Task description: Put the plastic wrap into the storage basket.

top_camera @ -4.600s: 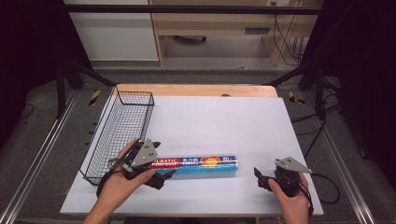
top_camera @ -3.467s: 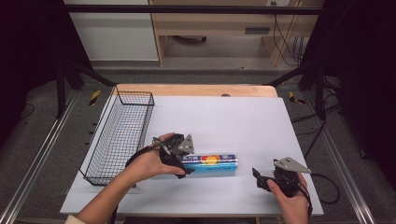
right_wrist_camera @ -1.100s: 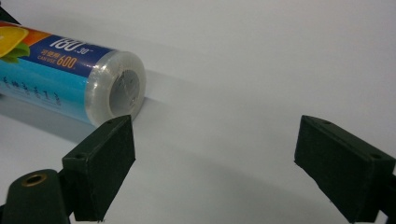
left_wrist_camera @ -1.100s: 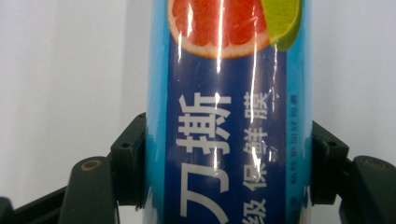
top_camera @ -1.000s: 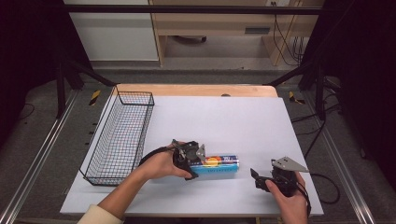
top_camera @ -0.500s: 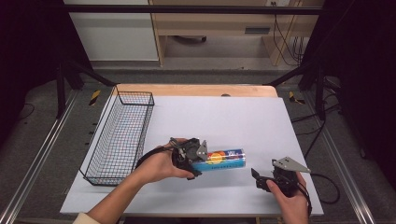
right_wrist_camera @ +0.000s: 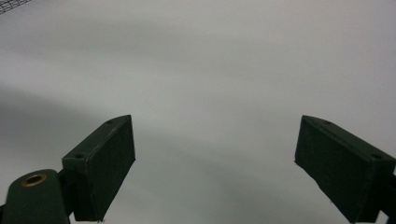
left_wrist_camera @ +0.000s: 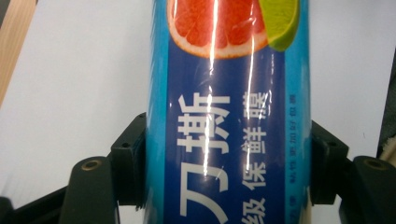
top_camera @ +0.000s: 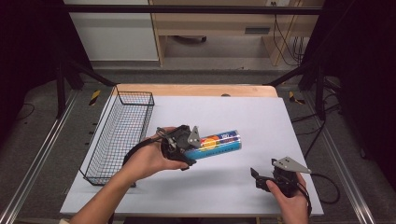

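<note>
Blue cling-film box (top_camera: 215, 143), gripped across its width near one end by the left gripper (top_camera: 183, 145), both jaws pressed against its sides; long axis runs left to right, free end tilted toward the far right, above mid-table; right gripper (top_camera: 261, 177), jaws spread wide and empty, low over the white table (top_camera: 233, 112); wire basket (top_camera: 122, 130) on the table's left edge; dark room beyond.

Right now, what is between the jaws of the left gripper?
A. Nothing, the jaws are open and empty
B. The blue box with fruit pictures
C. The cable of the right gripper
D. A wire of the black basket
B: in the left gripper view both black jaws press on the sides of the blue box, and in the high view the left gripper holds it.
</note>
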`<state>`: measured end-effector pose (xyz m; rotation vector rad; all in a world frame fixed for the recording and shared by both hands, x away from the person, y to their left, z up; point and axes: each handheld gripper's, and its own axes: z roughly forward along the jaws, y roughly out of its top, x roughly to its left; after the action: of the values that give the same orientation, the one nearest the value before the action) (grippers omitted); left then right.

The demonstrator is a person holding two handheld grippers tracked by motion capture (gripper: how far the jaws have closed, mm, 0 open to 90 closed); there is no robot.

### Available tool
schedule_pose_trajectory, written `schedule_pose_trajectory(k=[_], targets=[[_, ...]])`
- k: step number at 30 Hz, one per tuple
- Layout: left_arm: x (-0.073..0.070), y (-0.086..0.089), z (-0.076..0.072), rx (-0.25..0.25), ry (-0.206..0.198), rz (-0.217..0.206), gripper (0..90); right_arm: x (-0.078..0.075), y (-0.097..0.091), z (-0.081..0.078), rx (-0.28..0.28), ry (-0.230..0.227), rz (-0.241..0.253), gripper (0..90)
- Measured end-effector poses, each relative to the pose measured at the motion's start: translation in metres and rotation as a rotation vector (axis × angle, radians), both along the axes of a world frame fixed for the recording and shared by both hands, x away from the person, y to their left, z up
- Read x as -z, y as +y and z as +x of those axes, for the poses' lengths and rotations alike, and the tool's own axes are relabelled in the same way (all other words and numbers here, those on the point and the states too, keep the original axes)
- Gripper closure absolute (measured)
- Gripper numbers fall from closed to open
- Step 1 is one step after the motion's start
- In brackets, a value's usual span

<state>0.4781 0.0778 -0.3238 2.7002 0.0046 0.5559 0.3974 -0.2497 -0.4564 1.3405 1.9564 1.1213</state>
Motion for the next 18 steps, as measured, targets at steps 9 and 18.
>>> schedule_pose_trajectory(k=[9, 18], targets=[[-0.018, 0.024, 0.000, -0.066, -0.062, 0.015, 31.8, 0.001, 0.000, -0.001, 0.012, -0.007, -0.009, 10.1], [-0.018, 0.056, -0.006, -0.289, 0.113, -0.062, 31.8, 0.001, 0.000, -0.001, 0.034, -0.011, -0.016, 9.7]])
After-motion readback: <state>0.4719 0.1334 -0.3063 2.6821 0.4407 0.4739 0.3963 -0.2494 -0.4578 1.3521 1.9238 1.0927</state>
